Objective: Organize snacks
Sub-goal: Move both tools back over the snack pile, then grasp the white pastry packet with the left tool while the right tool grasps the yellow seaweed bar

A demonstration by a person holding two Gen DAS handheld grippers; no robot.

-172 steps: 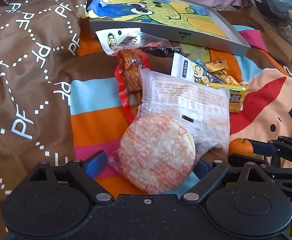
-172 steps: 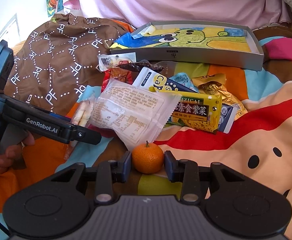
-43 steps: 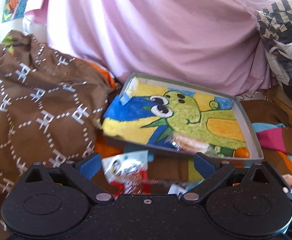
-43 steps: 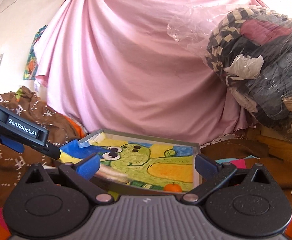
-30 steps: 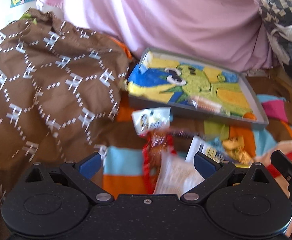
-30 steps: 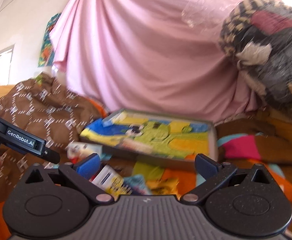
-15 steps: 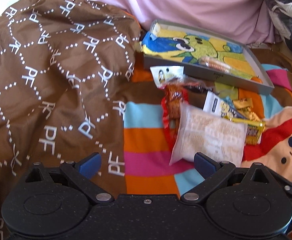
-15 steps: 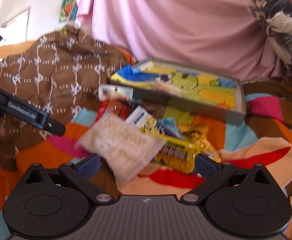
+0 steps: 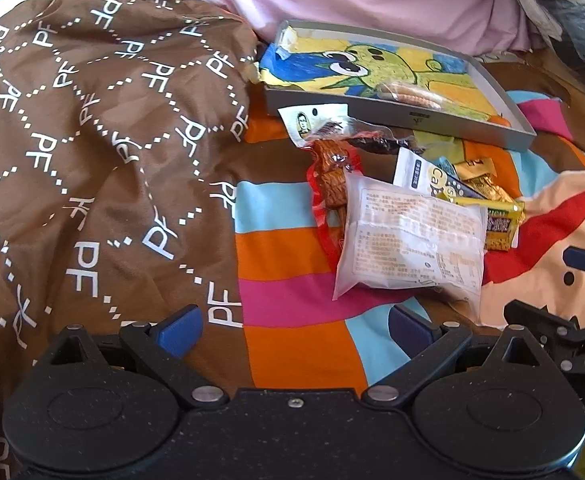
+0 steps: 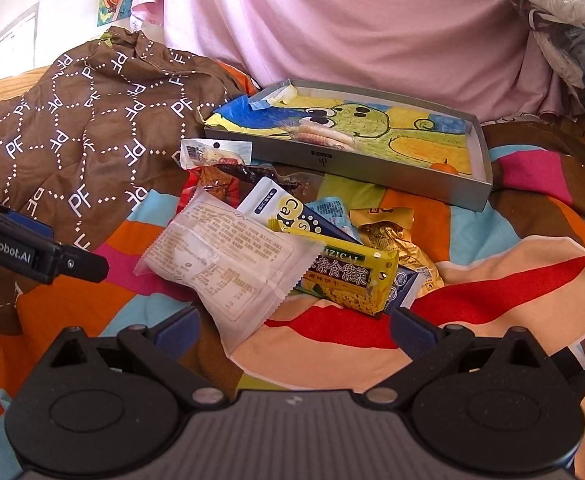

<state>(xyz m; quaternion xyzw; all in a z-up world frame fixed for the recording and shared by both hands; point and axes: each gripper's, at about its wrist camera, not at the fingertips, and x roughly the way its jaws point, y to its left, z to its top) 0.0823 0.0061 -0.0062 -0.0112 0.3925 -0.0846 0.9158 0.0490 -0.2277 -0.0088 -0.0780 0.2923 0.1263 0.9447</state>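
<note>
A grey tray point(image 10: 420, 178) lined with a green cartoon drawing lies at the back; a rice cracker pack point(image 10: 320, 135) and a small orange point(image 10: 444, 167) rest in it. In front of the tray, a heap of snacks covers the striped blanket: a white translucent packet point(image 10: 228, 264), a yellow biscuit bar point(image 10: 352, 276), a blue-white sachet point(image 10: 292, 212), a gold wrapper point(image 10: 392, 236). The same white packet point(image 9: 408, 240) shows in the left wrist view beside a red-wrapped snack point(image 9: 332, 176). My left gripper point(image 9: 292, 326) and right gripper point(image 10: 292, 328) both hover open and empty, short of the heap.
A brown patterned cloth point(image 9: 92, 140) is bunched up on the left. Pink fabric point(image 10: 352, 24) hangs behind the tray, with bagged clothes point(image 10: 564, 12) at the far right. The left gripper's body point(image 10: 32, 256) juts in from the left edge of the right wrist view.
Both grippers, earlier shut on the cracker pack and the orange, let them go in the tray, opened, and drew back and down toward the snack heap.
</note>
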